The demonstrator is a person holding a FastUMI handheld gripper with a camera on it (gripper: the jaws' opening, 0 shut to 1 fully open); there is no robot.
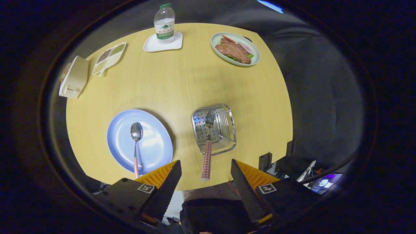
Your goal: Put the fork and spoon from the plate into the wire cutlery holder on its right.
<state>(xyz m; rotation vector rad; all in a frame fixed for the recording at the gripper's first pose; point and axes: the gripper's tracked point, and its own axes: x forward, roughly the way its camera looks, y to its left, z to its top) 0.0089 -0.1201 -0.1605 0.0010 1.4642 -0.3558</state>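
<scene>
your fingers (206,172) stand wide apart with nothing clamped between them, hanging high over the near edge of the round desk (182,81). just ahead of them, in the gap, lies the checked handle of the fork (207,156): its tines already rest inside the wire cutlery holder (227,130) and its handle leans out over the holder's near rim toward you, so that half of the job looks done. what is left is the spoon (136,143), and it lies ahead and to the left of your fingers, on the blue plate (156,146), well apart from the holder. its bowl points away from you and its checked handle runs back toward you, reaching the plate's near rim just beside the left finger. so the spoon's long axis is roughly in line with the way your fingers point, and a grasp across the handle should need little or no twist, only a shift to the left and a descent. aim for the handle near the rim, where it seems to sit a little off the plate. the bottle (164,22) on its small white tray, the plate of food (235,48), the divided dish (109,58) and the pale box (74,77) all sit along the far side, well out of your path.
</scene>
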